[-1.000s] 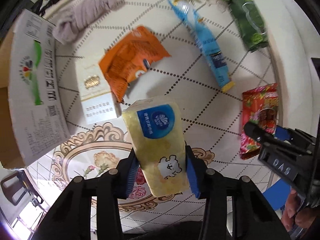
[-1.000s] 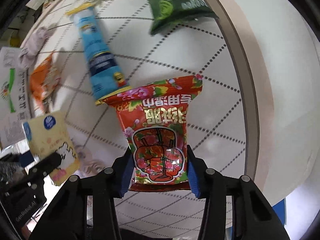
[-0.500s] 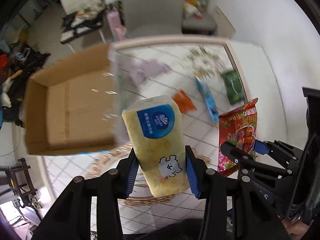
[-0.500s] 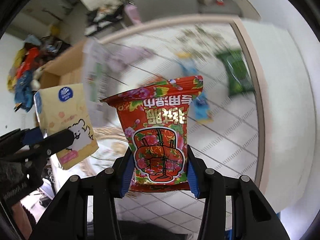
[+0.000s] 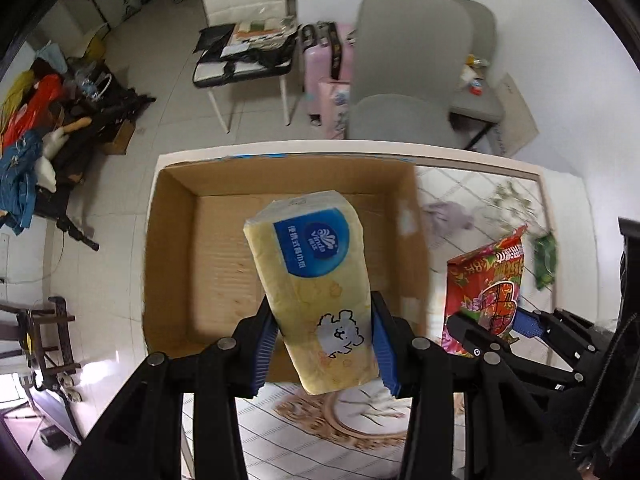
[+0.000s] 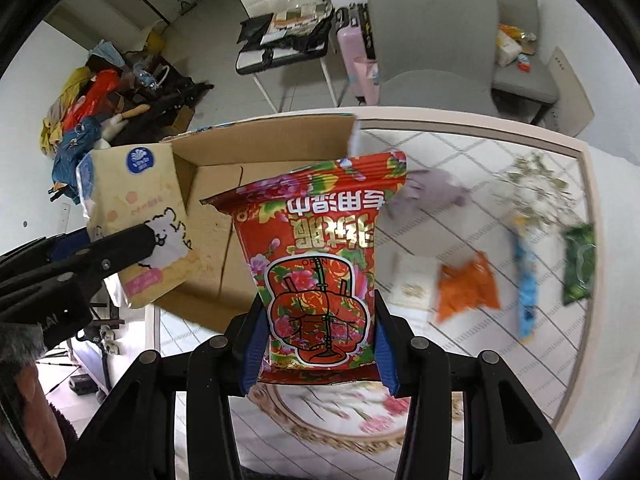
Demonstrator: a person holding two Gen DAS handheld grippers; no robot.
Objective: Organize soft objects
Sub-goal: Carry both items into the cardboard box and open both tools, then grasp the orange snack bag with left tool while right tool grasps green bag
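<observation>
Our left gripper (image 5: 324,348) clamps a yellow tissue pack (image 5: 316,292) between its jaws, the open cardboard box (image 5: 208,256) just beyond them, while our right gripper (image 6: 320,348) pinches a red packet (image 6: 320,264), the box ahead-left.

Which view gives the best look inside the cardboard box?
The left wrist view: the cardboard box shows all four walls and a bare floor, partly behind the tissue pack in the left gripper. The right wrist view shows only a corner, blocked by the red snack bag in the right gripper.
</observation>
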